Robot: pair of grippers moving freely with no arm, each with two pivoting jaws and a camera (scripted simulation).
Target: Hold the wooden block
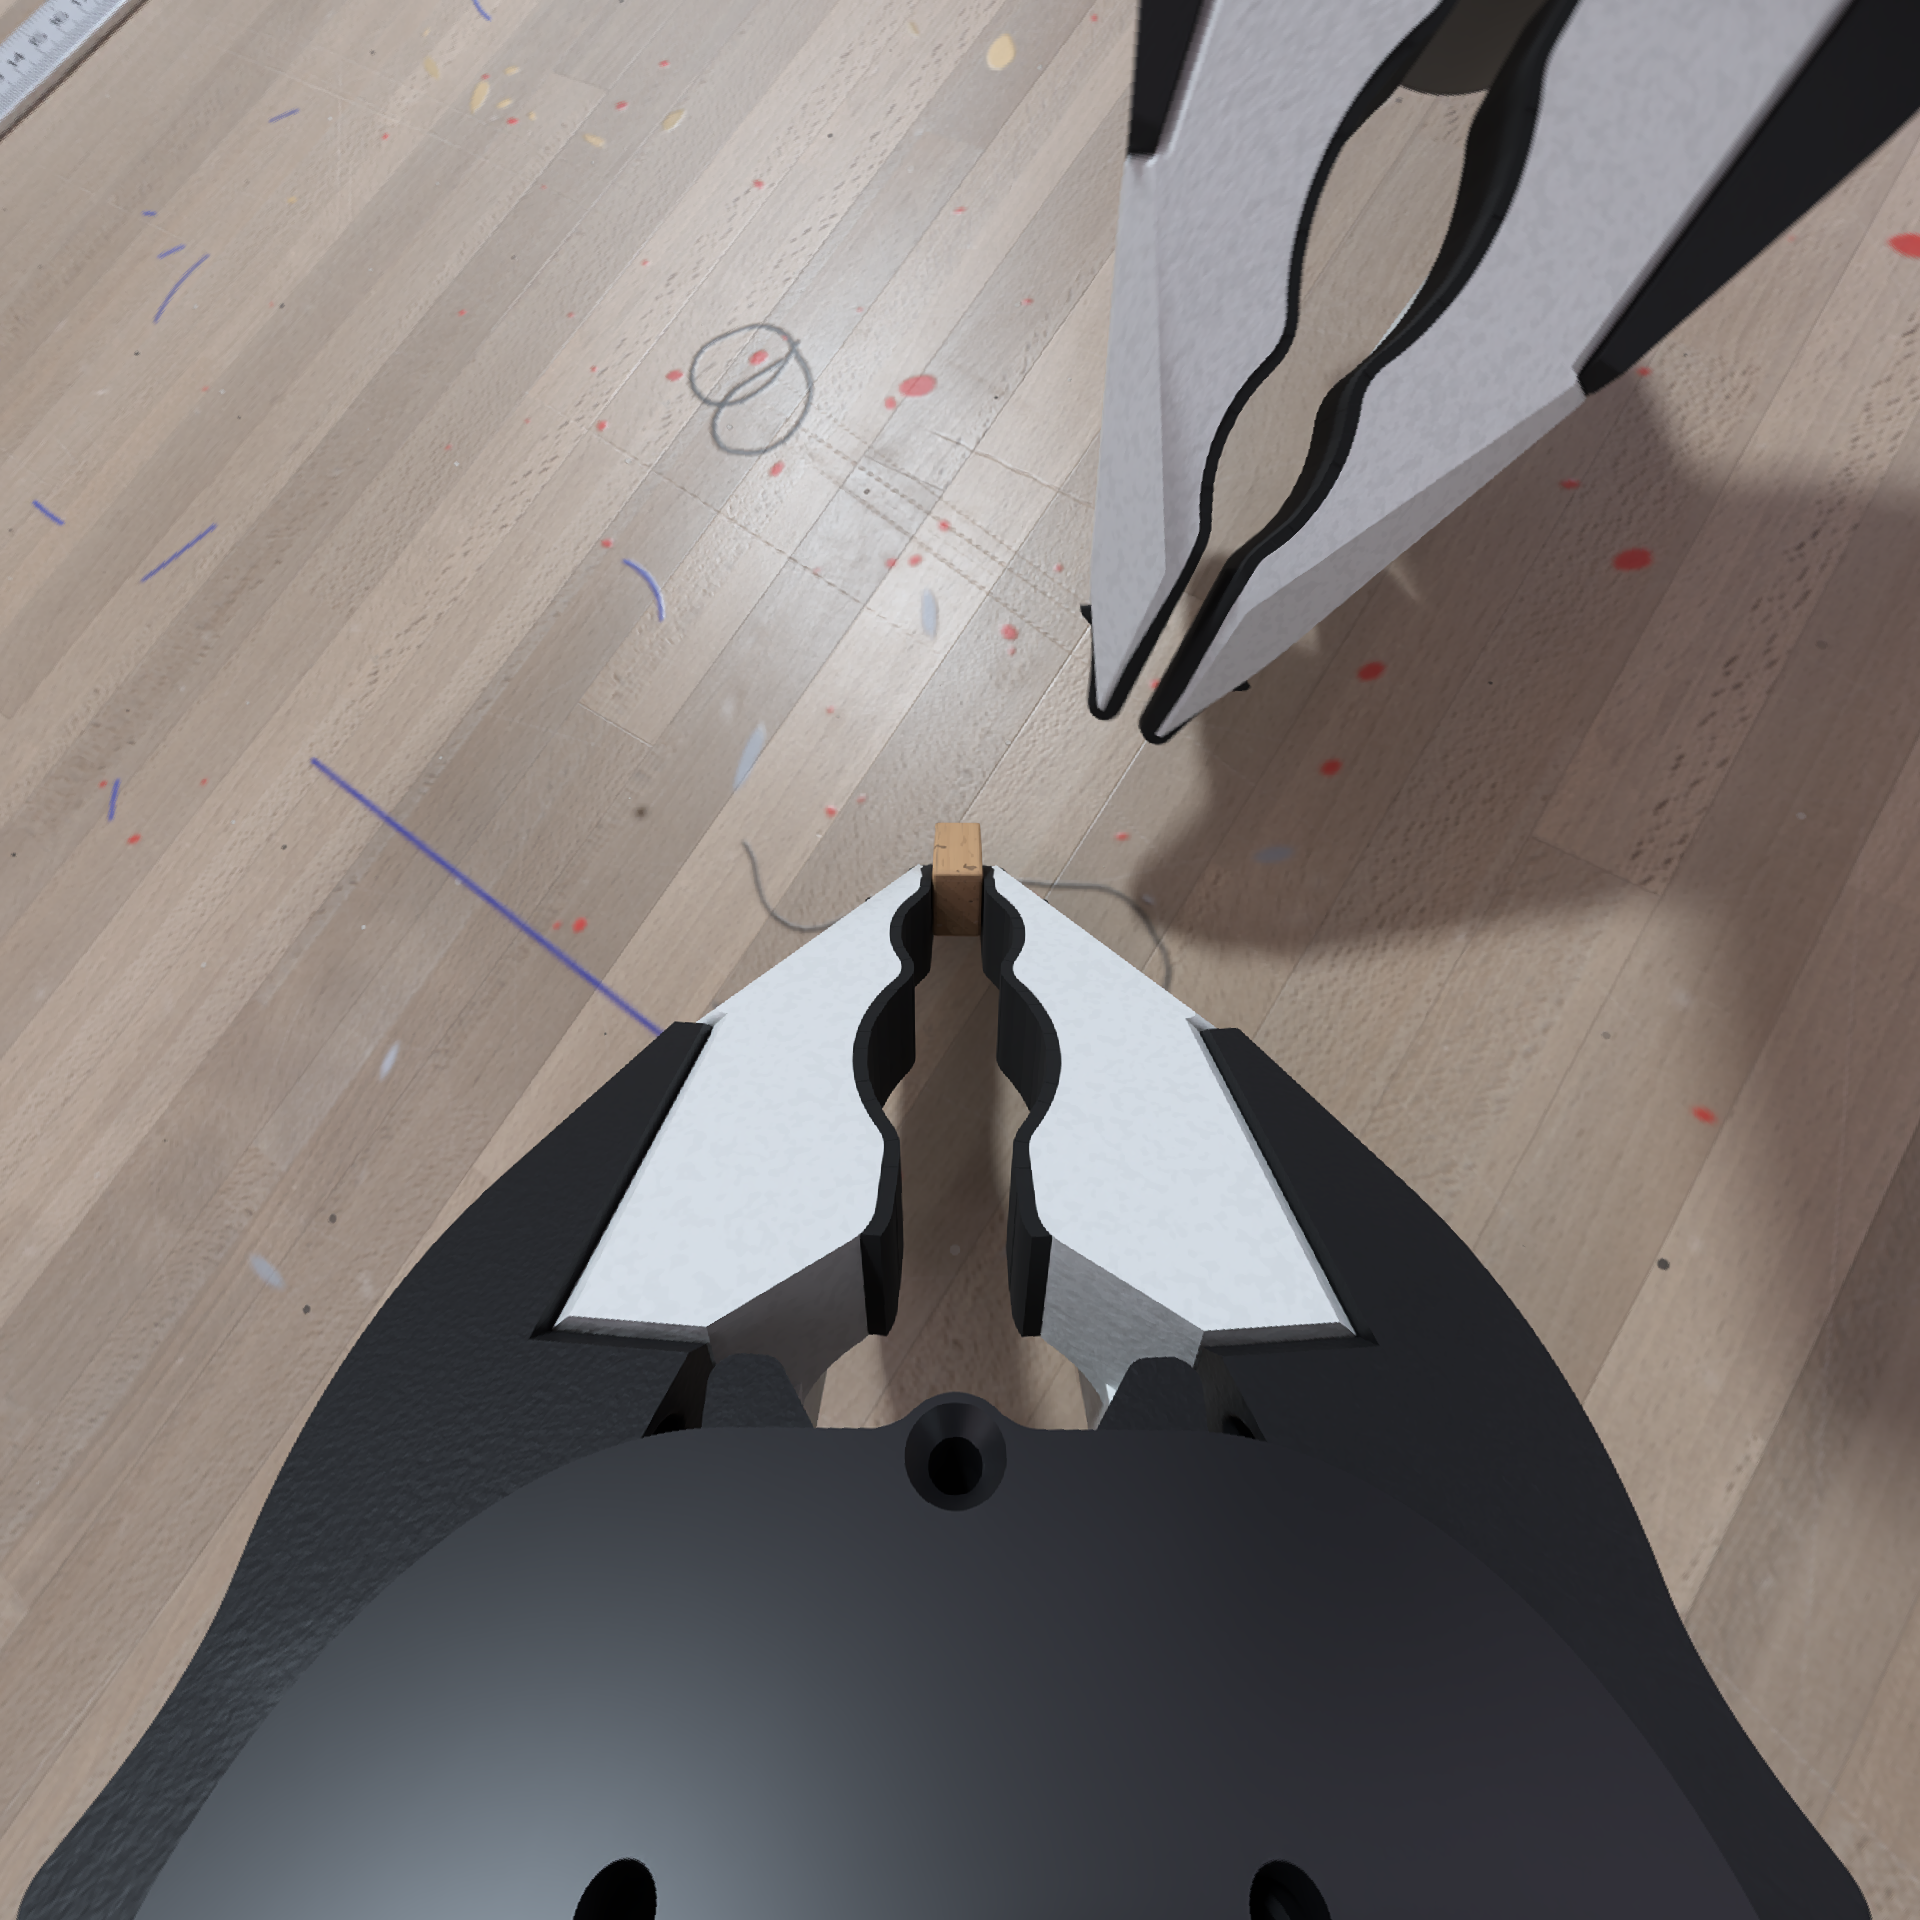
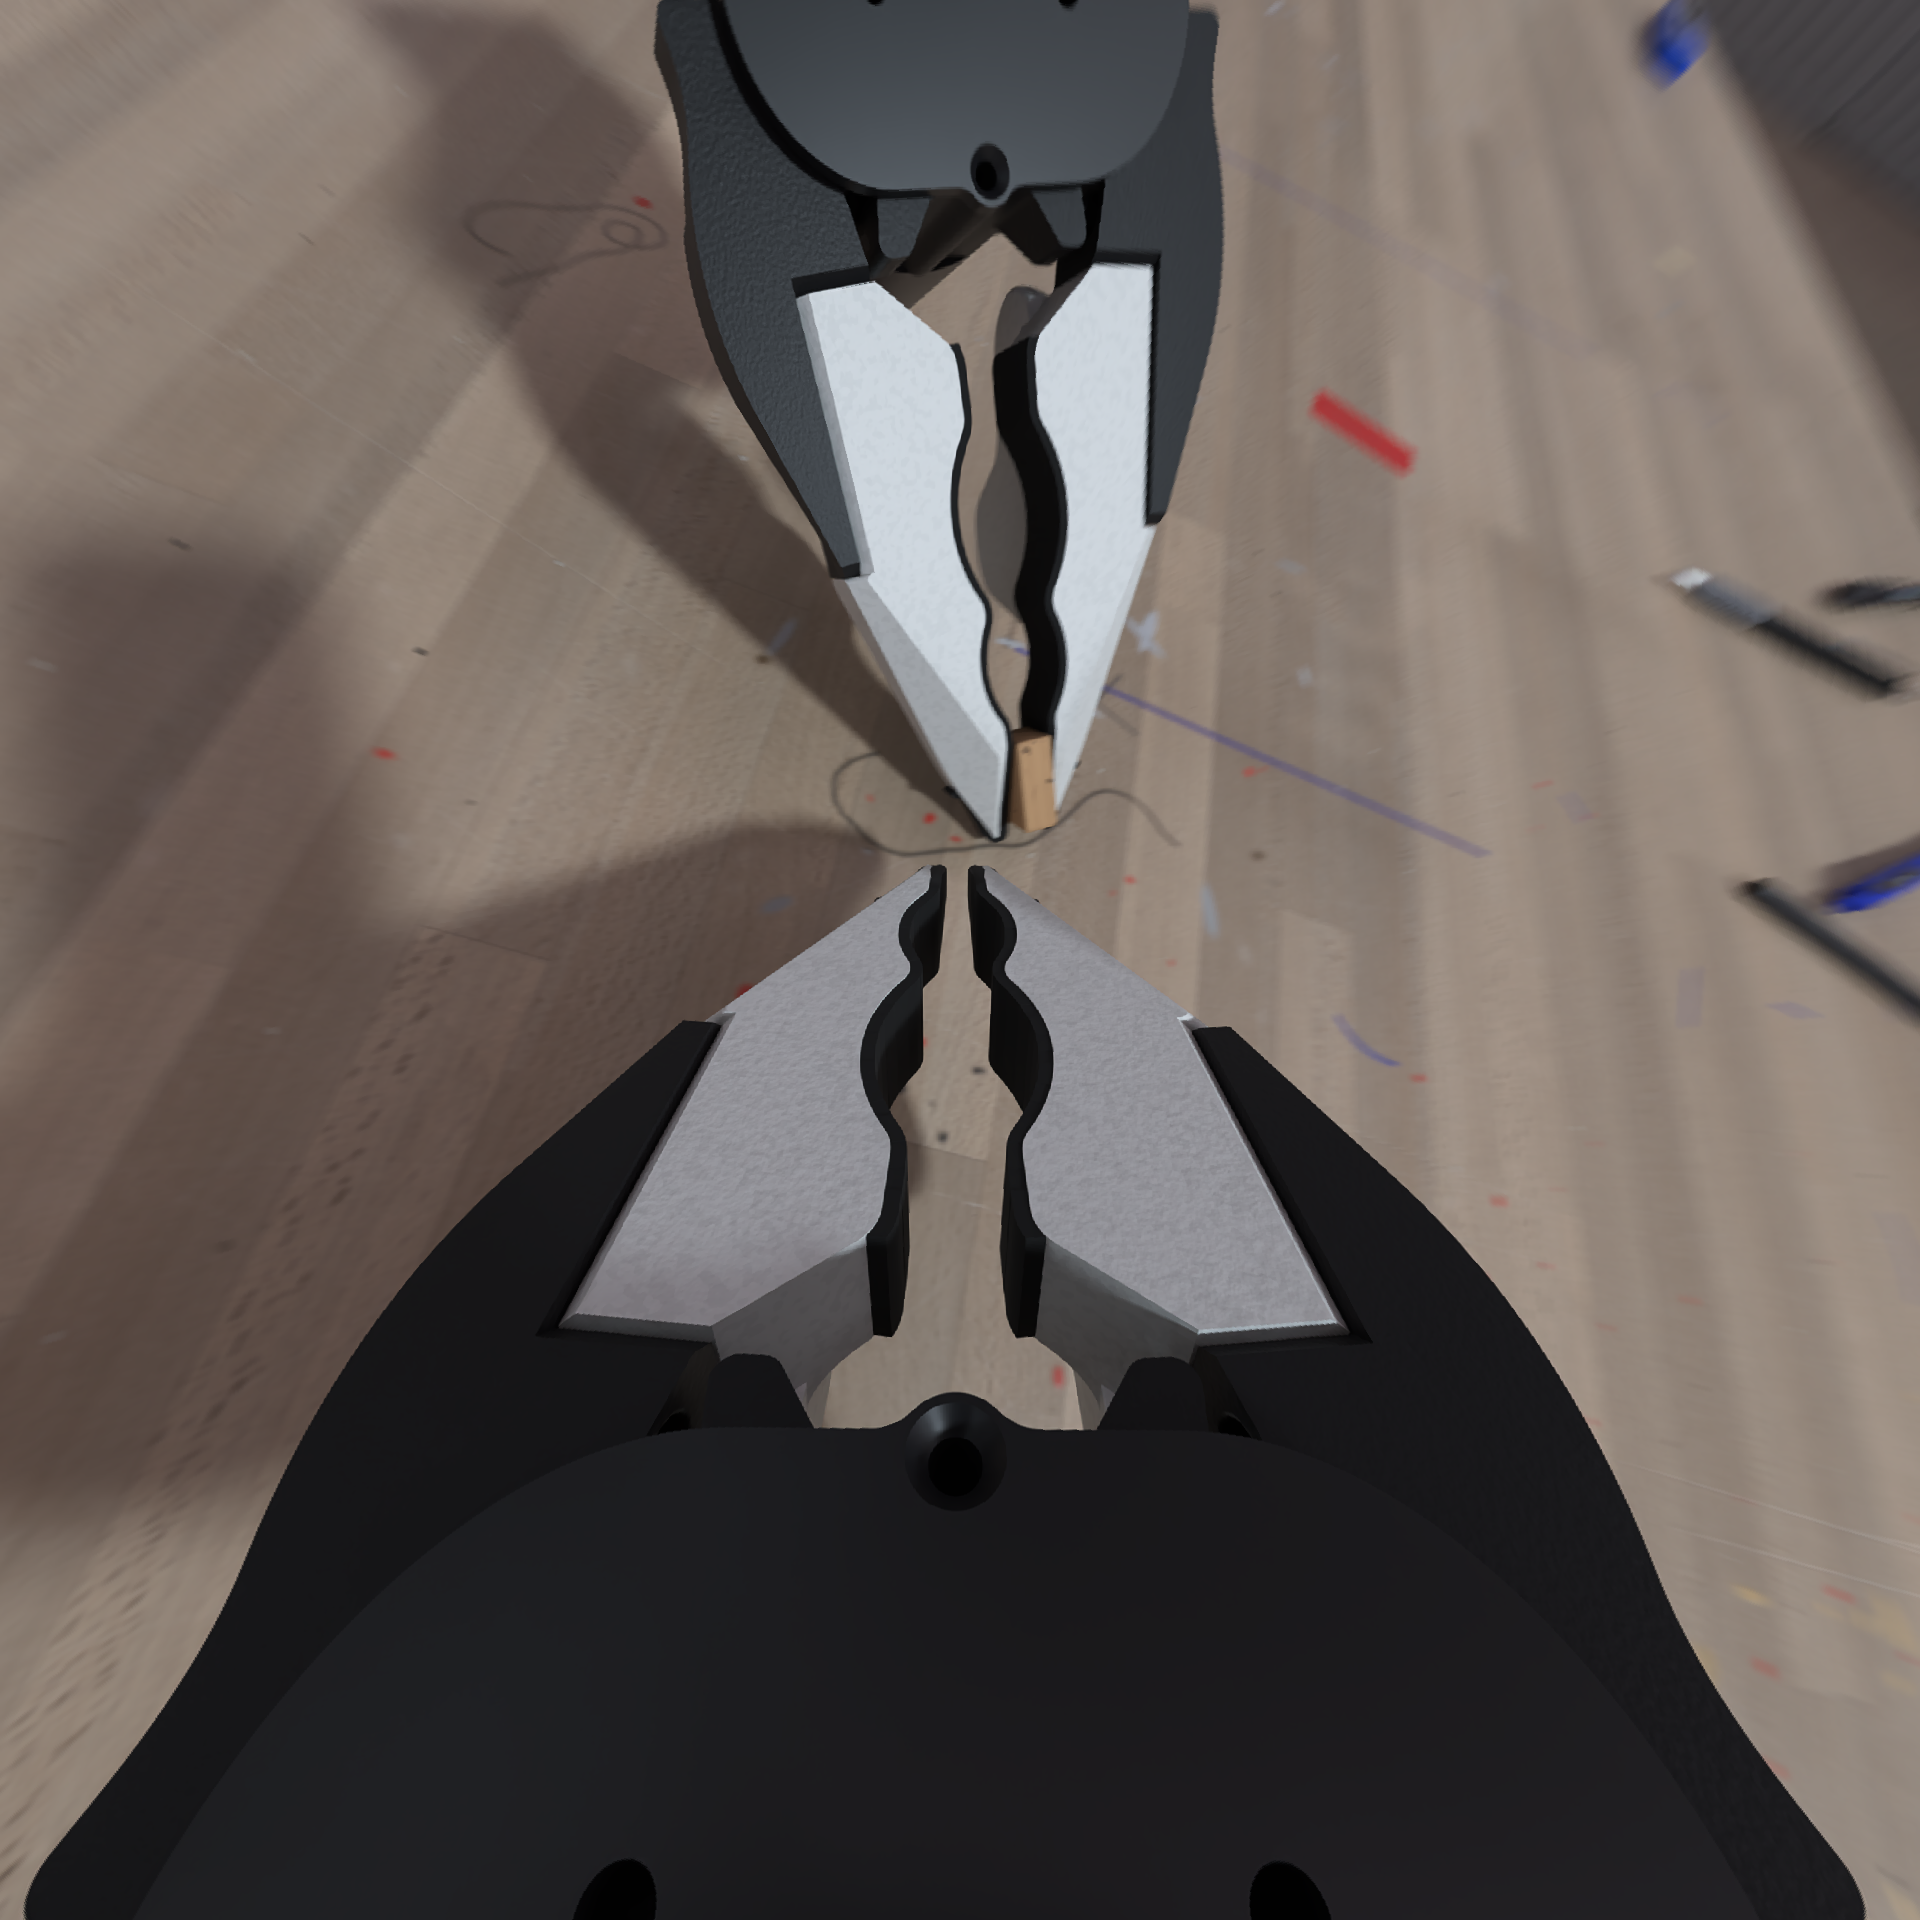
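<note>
Between left claw (image 1: 957, 883) tips, wooden block (image 1: 957, 881)

Wooden block (image 1: 957, 881): light tan, bare unfinished wood, matt, a few dark specks. Left gripper (image 1: 957, 878): body dark, looks like plastic, smooth dome with soft sheen, pebbled matt side plates; fingers (image 1: 790, 1091) white, fine-grained matt, lined with black rubbery-looking pads. Right gripper (image 2: 957, 878): same build, body reads flatter black. Table (image 1: 364, 520): pale wood planks, visible grain and pores, dull satin glare patch, flecked with red paint and blue pen marks. Ruler (image 1: 47, 47): grey, metallic look.
</note>
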